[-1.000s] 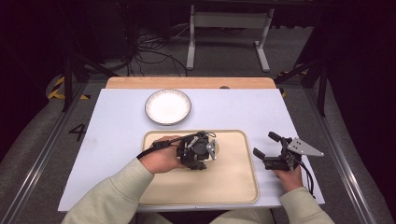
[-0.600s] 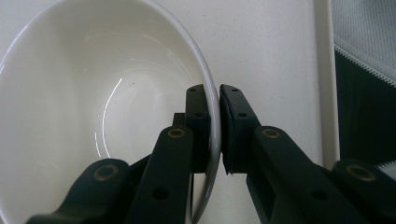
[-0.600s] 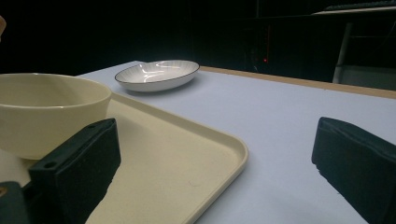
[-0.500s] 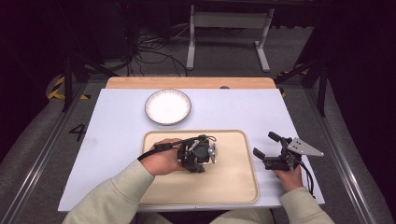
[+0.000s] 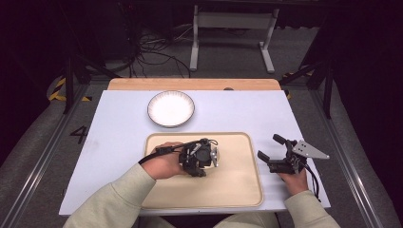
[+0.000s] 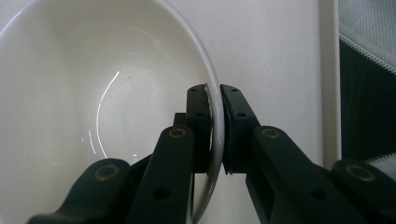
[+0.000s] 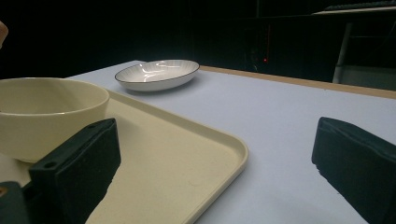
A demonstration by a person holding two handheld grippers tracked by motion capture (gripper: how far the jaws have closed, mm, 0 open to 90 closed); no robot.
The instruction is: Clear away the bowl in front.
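Observation:
A cream bowl (image 6: 93, 93) sits over the beige tray (image 5: 237, 185). My left gripper (image 6: 215, 100) is shut on the bowl's rim, one jaw inside and one outside. In the high view the left gripper (image 5: 202, 159) and the hand holding it cover most of the bowl. In the right gripper view the bowl (image 7: 46, 112) rests on the tray (image 7: 177, 163) at the left. My right gripper (image 5: 268, 147) stands open just right of the tray, low over the table, pointing left. Nothing is between the jaws of the right gripper (image 7: 219, 140).
A white ribbed plate (image 5: 171, 108) with a dark rim lies on the pale blue table top (image 5: 119, 123) beyond the tray; it is also in the right gripper view (image 7: 157, 73). A wooden strip (image 5: 195, 84) runs along the far edge. Dark floor, cables and a metal stand lie behind.
The left gripper with the bowl has shifted slightly toward the near side of the tray. The right gripper has stayed put.

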